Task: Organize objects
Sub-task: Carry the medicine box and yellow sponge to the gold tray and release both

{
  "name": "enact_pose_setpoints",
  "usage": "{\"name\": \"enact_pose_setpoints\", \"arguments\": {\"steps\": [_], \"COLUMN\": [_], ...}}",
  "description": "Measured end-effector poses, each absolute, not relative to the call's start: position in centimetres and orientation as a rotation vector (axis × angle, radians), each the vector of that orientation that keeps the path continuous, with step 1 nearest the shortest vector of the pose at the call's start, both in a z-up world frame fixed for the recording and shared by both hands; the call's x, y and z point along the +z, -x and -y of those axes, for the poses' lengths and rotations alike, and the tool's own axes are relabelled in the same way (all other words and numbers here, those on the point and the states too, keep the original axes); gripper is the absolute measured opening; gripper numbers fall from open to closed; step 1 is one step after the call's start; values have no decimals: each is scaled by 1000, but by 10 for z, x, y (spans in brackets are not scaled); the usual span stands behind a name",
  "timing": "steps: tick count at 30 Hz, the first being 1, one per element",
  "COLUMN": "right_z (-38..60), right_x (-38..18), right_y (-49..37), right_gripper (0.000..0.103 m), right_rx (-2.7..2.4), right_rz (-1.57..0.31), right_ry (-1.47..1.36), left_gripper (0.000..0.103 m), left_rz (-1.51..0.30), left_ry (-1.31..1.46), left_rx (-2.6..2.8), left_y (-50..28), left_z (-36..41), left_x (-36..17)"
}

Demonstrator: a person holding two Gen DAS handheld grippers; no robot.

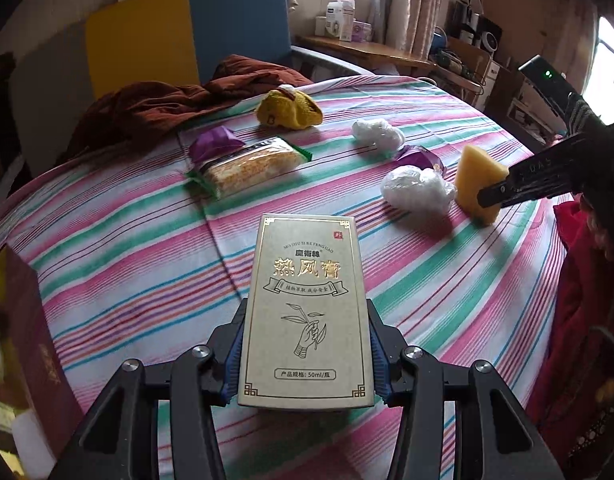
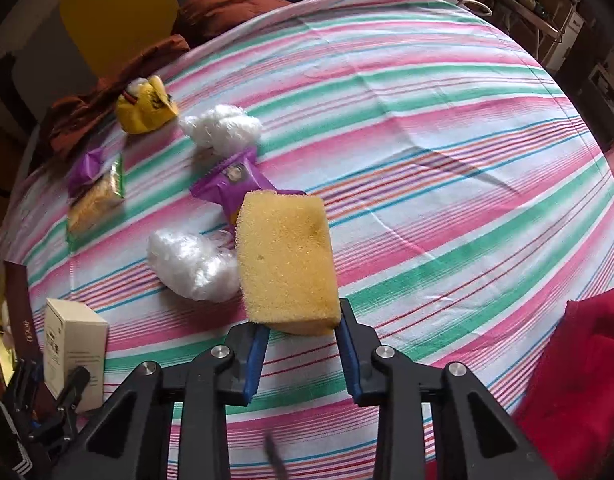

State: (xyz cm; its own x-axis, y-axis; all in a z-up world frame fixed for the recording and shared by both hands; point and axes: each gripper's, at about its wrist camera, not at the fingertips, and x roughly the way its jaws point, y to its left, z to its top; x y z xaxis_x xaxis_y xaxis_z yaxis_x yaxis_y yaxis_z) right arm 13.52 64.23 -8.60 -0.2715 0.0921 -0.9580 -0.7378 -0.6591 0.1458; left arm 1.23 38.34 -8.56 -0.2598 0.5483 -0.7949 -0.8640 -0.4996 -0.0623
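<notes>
From left to right: my left gripper [image 1: 307, 344] has its fingers clamped on the cream box [image 1: 305, 308], carried above the striped bed [image 1: 427, 288]; snack packet [image 1: 247, 168], yellow pouch [image 1: 289, 110] and two plastic wads lie unsorted; my right gripper [image 2: 303, 324] pinches the yellow sponge [image 2: 287, 260]. I judge sorting barely begun, nothing visibly grouped.

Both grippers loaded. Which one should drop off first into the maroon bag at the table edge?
Left, probably. The left gripper holds the beige box with the maroon bag close beside it. The right gripper, shut on the yellow sponge, sits farther away, past the plastic wads.
</notes>
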Motion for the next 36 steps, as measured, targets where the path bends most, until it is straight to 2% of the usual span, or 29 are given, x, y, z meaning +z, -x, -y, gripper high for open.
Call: {"name": "enact_pose_setpoints", "arguments": {"steps": [15, 27, 36], "right_z": [-633, -632, -630], "right_x": [-72, -68, -64], "right_y": [-134, -135, -137], "right_gripper": [32, 32, 32], "right_rx": [2088, 2121, 2123], "right_rz": [-826, -822, -813], "right_ry": [1342, 1323, 1299], "left_gripper": [51, 51, 51], "left_rz": [-444, -326, -256], "left_ry": [1001, 851, 807], "left_rx": [1970, 2151, 2332], "left_y": [-26, -24, -10], "left_z": [-348, -293, -233], "left_x": [-81, -15, 15]}}
